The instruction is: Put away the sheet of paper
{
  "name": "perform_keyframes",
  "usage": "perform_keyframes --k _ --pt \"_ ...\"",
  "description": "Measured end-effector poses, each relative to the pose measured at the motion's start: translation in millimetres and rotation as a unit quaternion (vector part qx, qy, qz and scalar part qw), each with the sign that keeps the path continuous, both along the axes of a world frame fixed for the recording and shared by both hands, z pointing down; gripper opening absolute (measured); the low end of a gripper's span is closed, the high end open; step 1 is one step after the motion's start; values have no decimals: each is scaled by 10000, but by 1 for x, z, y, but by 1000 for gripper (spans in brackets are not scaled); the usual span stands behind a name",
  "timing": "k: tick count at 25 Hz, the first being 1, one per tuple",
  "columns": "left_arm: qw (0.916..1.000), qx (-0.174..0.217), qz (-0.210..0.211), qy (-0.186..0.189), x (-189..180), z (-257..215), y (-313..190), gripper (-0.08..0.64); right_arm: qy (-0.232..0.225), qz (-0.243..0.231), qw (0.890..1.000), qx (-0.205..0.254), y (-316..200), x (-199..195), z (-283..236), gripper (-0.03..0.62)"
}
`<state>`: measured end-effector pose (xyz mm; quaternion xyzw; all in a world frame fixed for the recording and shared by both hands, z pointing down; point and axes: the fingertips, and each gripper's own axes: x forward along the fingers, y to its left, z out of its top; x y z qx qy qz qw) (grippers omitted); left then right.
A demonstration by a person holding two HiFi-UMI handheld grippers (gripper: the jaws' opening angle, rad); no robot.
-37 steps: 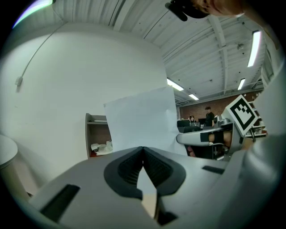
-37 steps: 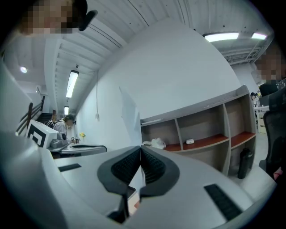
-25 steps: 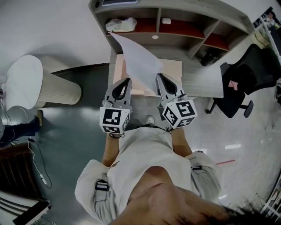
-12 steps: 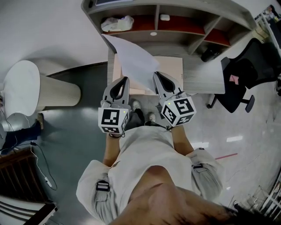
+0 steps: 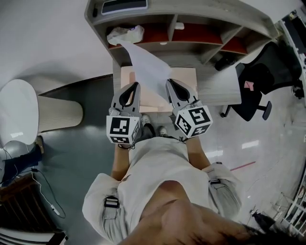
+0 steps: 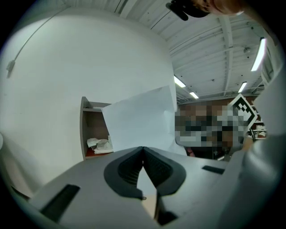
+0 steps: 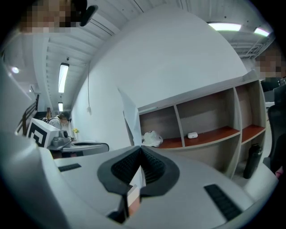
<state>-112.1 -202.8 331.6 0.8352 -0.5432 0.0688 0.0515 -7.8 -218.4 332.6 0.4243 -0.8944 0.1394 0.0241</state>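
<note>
Head view: left gripper (image 5: pixel 135 87) & right gripper (image 5: pixel 169 82) side by side, approx level, aimed at shelf (image 5: pixel 205 12), tongs of each pinching btm edge of sheet of paper (image 5: pixel 148 72) held up over desk (image 5: pixel 215 88) front edge; left gripper view shows its flat face, right gripper view only its thin edge.

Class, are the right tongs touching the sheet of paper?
Touching. The right gripper view shows the right tongs shut on the sheet of paper, which rises from between their tips.
</note>
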Motion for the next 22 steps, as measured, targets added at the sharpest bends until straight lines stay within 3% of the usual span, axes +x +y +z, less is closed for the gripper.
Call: perform_keyframes --k 12,22 --pt "9976 -474 468 185 -25 51 -56 15 294 324 9962 -753 -45 -23 57 18" --pt "9910 -886 991 175 -18 113 -72 15 452 671 9869 -1398 -49 -24 118 18"
